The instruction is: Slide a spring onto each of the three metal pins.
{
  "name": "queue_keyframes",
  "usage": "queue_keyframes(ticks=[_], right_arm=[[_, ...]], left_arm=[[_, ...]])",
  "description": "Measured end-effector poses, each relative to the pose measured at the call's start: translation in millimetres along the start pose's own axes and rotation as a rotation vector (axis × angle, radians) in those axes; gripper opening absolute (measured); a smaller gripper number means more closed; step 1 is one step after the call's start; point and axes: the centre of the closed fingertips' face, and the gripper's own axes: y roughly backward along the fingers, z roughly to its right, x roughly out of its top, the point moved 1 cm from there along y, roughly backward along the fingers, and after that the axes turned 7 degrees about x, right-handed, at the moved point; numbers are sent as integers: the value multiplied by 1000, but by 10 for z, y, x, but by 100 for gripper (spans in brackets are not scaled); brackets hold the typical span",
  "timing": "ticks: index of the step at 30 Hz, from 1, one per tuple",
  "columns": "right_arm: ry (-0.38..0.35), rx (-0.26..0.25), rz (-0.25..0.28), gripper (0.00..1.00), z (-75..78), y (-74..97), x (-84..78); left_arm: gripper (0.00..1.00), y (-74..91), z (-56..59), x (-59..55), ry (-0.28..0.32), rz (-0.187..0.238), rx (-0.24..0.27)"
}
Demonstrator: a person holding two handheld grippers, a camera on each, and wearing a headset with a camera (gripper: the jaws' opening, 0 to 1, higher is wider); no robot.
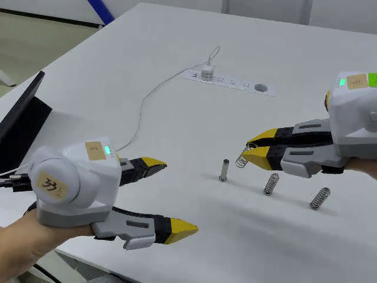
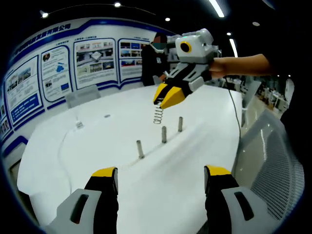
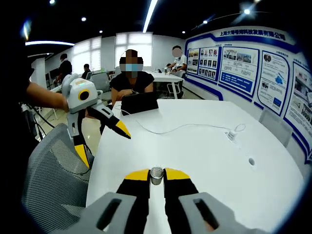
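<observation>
Two pins (image 1: 271, 184) look sprung already, the right hand-held gripper (image 1: 250, 151) grasps the third spring (image 1: 241, 160) beside the bare pin (image 1: 224, 170), and the left hand-held gripper (image 1: 179, 196) hangs released.

Left tongs (image 1: 177, 196) are held low in the lower left of the head view, jaws spread wide with nothing gripped, and the left forearm (image 1: 15, 250) is seen at the bottom corner. Right tongs (image 1: 248, 150) are brought in from the right edge, tips pointed left, clamped down on a spring (image 1: 241, 160).
</observation>
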Motion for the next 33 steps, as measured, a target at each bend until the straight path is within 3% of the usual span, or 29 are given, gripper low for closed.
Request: queue_keyframes(ticks=[8, 19, 26, 33], right_arm=[[-31, -39, -10, 11, 222, -146, -54], [-50, -58, -47, 11, 373, -321, -190], [-62, -46, -71, 11, 403, -455, -275], [-81, -41, -96, 11, 427, -529, -353]], left_arm=[[80, 34, -122, -47, 35, 0, 41], [92, 40, -182, -64, 89, -1, 75], [99, 18, -215, -67, 92, -5, 98], [100, 25, -268, -60, 95, -8, 109]])
